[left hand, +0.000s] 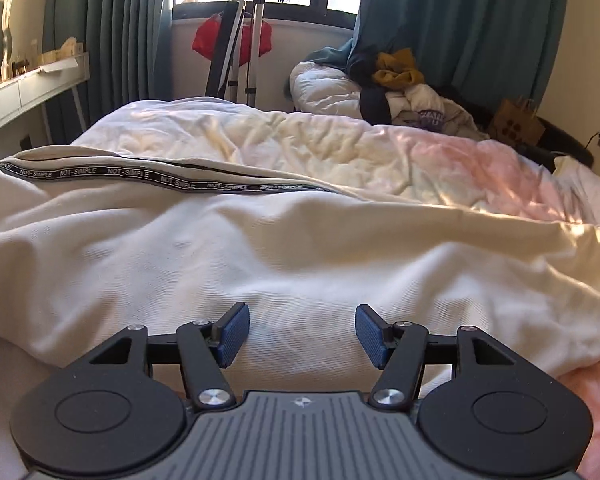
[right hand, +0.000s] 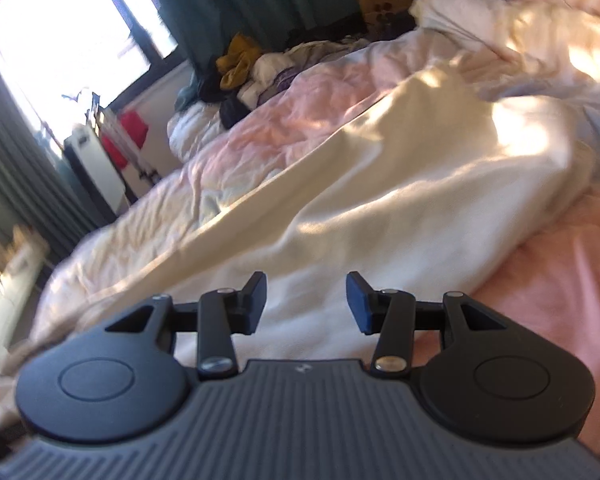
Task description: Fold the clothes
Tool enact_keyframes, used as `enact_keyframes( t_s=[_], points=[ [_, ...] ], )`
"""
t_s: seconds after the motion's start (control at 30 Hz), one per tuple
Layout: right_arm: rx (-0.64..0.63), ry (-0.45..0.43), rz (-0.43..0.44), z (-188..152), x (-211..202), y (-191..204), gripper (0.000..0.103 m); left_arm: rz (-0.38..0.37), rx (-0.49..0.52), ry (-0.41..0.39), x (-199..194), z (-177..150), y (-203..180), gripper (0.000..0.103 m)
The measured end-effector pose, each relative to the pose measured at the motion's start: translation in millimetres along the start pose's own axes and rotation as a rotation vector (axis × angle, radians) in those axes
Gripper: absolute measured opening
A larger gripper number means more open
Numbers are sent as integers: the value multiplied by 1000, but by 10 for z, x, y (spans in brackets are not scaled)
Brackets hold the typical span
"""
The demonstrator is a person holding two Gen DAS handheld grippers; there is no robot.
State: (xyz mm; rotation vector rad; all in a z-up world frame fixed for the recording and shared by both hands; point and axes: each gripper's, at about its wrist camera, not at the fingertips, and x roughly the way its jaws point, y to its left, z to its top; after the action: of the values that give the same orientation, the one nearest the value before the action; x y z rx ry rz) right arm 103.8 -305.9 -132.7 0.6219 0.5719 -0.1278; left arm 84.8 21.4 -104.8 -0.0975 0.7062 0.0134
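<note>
**Both grippers free above the cream garment, between two folds**

The cream garment (left hand: 284,240) lies spread across the bed (left hand: 440,160), over a pink and white duvet. It is a large piece of soft, ribbed cloth with loose wrinkles. A black printed tape (left hand: 172,179) runs along its far edge, where a layer seems to be turned over already, though the fisheye view makes this hard to confirm.

The left gripper (left hand: 302,334) hangs just above the near part of the cloth. Its jaws are released and nothing is between them. The right gripper (right hand: 307,302) is also over the garment, near the side where the pink duvet shows; its jaws stand apart and they hold nothing.

I judge that the work is between grasps: one fold may be done and the next is not started. The next move calls for choosing an edge or corner, lowering the jaws until they pinch only the garment and not the duvet under it, then lifting both sides evenly.

A pile of other clothes (left hand: 396,76) waits beyond the far side of the bed.
</note>
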Motion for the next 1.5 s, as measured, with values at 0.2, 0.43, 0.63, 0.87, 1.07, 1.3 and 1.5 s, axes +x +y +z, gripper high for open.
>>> enact_keyframes(
  t_s=[0.2, 0.43, 0.63, 0.87, 1.07, 1.3, 1.5],
  points=[
    [74, -40, -2, 320, -306, -320, 78, -27, -5, 6, 21, 14, 42, 62],
    [261, 5, -51, 509, -176, -1089, 80, -29, 20, 13, 63, 21, -13, 67],
    [526, 25, -73, 481, 29, -1800, 81, -31, 50, 3, 97, 79, -37, 69],
    [638, 11, 55, 546, 364, -2169, 81, -36, 28, -26, 153, 271, 95, 69],
    [498, 25, 36, 723, 731, -2070, 81, -48, 25, 6, 318, 262, 64, 69],
    [417, -41, -104, 858, 768, -1829, 30, 28, 119, -7, 423, 263, 8, 69],
    [250, -169, -88, 1262, 485, -1248, 16, 1, 74, -49, 212, 310, 93, 69]
  ],
)
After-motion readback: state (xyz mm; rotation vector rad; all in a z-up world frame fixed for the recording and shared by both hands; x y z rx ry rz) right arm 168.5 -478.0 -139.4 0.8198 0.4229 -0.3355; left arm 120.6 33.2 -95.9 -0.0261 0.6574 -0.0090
